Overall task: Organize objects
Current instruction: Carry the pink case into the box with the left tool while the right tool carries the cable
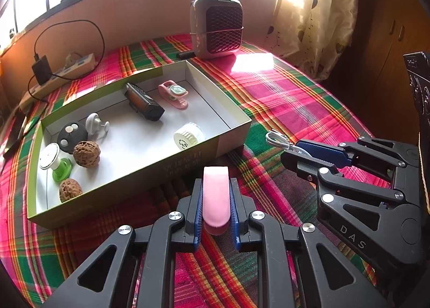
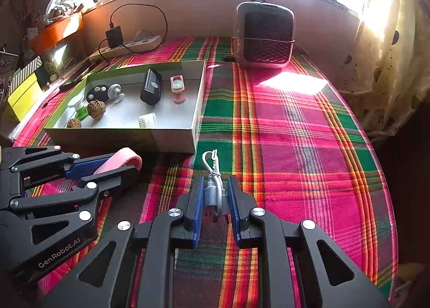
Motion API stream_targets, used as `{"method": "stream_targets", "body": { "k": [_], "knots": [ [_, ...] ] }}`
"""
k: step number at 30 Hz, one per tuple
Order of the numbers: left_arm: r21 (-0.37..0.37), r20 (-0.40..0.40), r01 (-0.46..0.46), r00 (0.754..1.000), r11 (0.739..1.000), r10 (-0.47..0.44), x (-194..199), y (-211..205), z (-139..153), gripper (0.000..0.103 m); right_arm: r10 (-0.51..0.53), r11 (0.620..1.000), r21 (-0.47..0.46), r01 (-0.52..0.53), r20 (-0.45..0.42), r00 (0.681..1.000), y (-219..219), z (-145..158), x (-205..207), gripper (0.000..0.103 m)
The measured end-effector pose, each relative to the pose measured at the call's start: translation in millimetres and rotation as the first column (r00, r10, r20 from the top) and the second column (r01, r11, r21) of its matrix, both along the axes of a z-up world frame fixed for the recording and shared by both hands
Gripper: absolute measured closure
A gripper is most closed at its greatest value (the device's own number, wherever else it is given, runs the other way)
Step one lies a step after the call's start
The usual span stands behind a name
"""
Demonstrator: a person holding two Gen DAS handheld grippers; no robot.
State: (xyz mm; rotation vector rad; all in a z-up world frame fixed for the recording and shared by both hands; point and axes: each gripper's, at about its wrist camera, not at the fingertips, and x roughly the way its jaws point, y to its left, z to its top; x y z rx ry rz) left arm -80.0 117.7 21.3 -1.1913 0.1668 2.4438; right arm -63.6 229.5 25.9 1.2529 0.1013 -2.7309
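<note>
Pink clip (image 1: 215, 195) and coiled white cable (image 2: 214, 189) each clamped, near shallow box (image 1: 233, 133)

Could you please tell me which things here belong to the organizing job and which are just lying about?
Job: pink clip in left gripper; white cable in right gripper; box of small items.

Lying about: heater, power strip, curtain.

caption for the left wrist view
Left claw grips a pink clip beside the open box of small items.
</note>
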Motion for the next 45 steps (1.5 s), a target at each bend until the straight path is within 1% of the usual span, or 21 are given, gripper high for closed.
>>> {"method": "stream_targets", "body": {
  "k": [12,25,36,45],
  "knots": [
    [0.024,-0.048,-0.036,0.998,0.999,0.037,1,-16,23,0.087,0.007,1.0,-0.01,-0.007,-0.05,0.999,-8,24,2,0.084],
    [0.031,-0.062,-0.086,0.994,0.996,0.088,-10,-37,34,0.087,0.048,0.999,-0.012,-0.049,-0.073,0.996,-22,37,-11,0.084],
    [0.037,-0.047,-0.128,0.99,0.991,0.13,-33,-52,34,0.087,0.111,0.994,0.005,-0.111,-0.066,0.992,-36,44,-43,0.084],
    [0.035,-0.032,-0.155,0.987,0.987,0.156,-50,-62,27,0.087,0.116,0.993,0.012,-0.115,-0.031,0.993,-39,38,-70,0.084]
  ]
}}
